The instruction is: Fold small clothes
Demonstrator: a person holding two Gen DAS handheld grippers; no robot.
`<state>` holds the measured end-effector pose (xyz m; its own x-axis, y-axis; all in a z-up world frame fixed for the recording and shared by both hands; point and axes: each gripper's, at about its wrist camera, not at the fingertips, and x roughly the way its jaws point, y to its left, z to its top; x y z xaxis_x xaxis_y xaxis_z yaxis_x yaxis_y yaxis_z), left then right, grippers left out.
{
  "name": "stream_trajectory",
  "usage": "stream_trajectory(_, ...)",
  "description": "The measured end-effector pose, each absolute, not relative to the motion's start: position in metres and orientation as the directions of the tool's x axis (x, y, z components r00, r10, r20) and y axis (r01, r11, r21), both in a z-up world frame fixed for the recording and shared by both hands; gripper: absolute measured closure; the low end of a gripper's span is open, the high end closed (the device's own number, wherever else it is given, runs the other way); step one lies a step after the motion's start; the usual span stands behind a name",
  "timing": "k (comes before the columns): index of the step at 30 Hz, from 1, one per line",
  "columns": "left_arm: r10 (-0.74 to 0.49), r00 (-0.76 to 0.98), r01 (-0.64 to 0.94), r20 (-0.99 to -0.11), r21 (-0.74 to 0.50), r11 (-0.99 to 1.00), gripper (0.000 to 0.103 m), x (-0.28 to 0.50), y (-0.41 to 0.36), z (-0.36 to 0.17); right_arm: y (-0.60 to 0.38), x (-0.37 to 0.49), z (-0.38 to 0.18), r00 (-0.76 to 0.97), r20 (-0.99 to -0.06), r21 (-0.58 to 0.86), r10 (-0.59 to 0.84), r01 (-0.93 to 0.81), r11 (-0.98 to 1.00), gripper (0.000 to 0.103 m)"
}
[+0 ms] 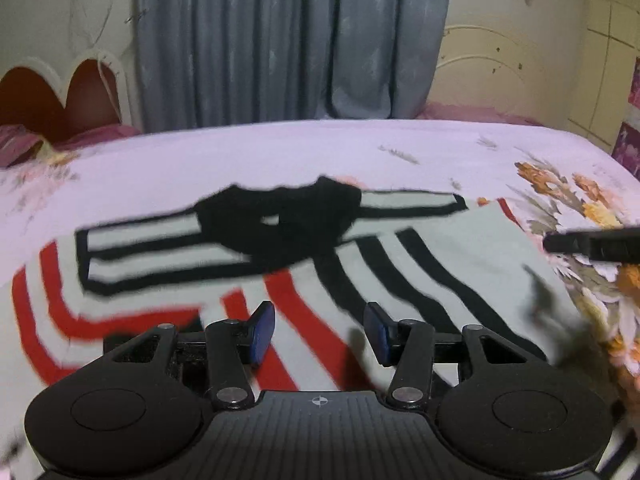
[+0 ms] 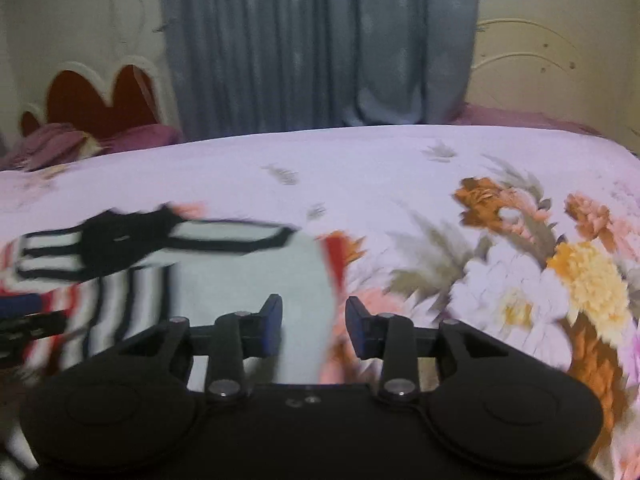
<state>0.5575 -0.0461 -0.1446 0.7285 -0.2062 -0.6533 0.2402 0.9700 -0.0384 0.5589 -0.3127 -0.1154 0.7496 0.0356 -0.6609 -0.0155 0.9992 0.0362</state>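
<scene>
A small white garment with red stripes, black stripes and a black collar lies spread flat on the bed. My left gripper is open and empty, just above the garment's near striped part. My right gripper is open and empty, over the garment's right edge. The right gripper's finger shows in the left wrist view at the far right. The left gripper shows in the right wrist view at the far left.
The bed has a pale lilac sheet with a flower print on its right part. A red and white headboard stands at the left. A grey curtain hangs behind the bed.
</scene>
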Motion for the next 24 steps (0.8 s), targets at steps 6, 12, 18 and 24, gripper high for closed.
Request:
stream_trajectory(6,-0.169,0.706,0.204,-0.688,-0.031,0.978,0.054,0.546,-0.032,-0.159,-0.293,0.521,-0.148,0.660,-0.751,-0.032,-0.016,-0.012,0.999,0.072)
stream_trajectory(12,-0.160,0.704,0.182,-0.692,-0.042,0.982,0.052,0.543,-0.017,-0.165,-0.282,0.508,-0.140,0.674,-0.738,-0.041,-0.017,-0.020,0.999,0.072)
stream_trajectory(18,-0.140,0.720,0.127,-0.680,-0.070,0.989,0.052,0.533,0.009,-0.151,-0.276,0.508,-0.121,0.721,-0.691,-0.031,-0.040,0.026,0.999,0.069)
stream_trajectory(24,-0.042,0.774,-0.077,-0.632,-0.160,0.984,0.052,0.493,0.106,-0.142,-0.256,0.500,-0.106,0.736,-0.677,0.012,-0.007,0.021,1.000,0.065)
